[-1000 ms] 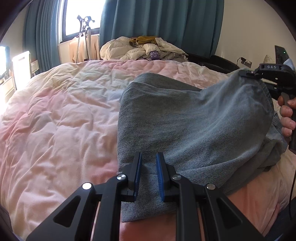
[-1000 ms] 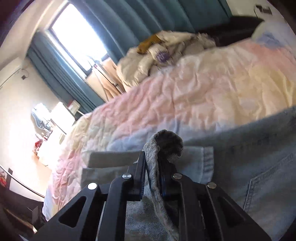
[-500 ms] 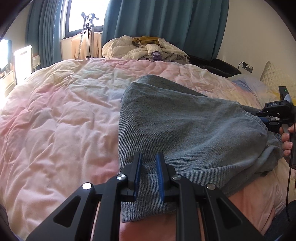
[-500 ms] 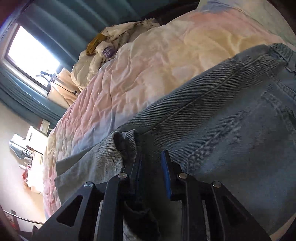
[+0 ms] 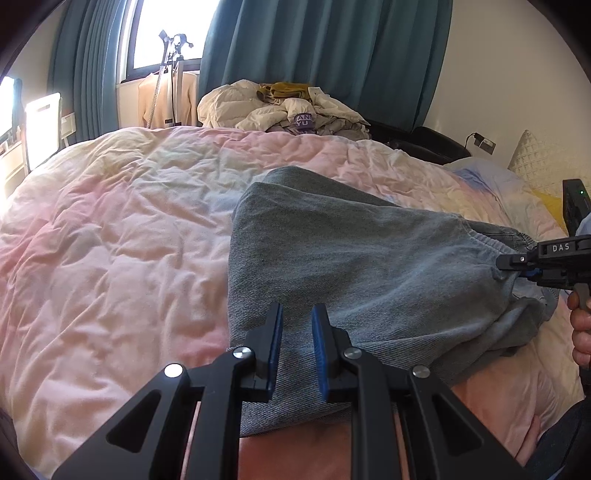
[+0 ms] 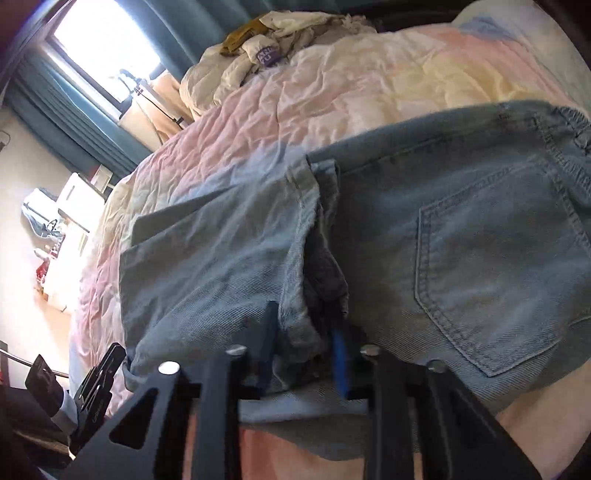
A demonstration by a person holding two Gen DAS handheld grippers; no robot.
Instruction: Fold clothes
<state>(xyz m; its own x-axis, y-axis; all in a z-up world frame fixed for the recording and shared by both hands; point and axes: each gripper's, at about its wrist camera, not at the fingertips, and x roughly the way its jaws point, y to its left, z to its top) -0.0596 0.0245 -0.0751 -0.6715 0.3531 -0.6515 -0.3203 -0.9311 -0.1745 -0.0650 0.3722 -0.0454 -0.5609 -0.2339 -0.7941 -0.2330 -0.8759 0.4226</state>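
Left gripper (image 5: 297,328): jaws narrow, a small gap between the blue pads; nothing visibly pinched; poised over the near folded edge of the jeans (image 5: 354,273).

Right gripper (image 6: 303,332): jaws closing, a bunched ridge of denim between the pads. In the left wrist view it (image 5: 517,264) meets the gathered end of the jeans at the far right, a hand (image 5: 581,328) on its handle.

Jeans (image 6: 461,229): light blue denim, folded over, lying on the near part of the bed; back pocket (image 6: 495,284) facing up, leg hems (image 6: 221,236) laid across to the left.

Duvet (image 5: 122,236): pink and pale yellow, rumpled, covering the bed.

Heap of cream clothes (image 5: 284,110): at the far edge of the bed.

Teal curtains (image 5: 325,51): behind, beside a bright window (image 5: 162,29).
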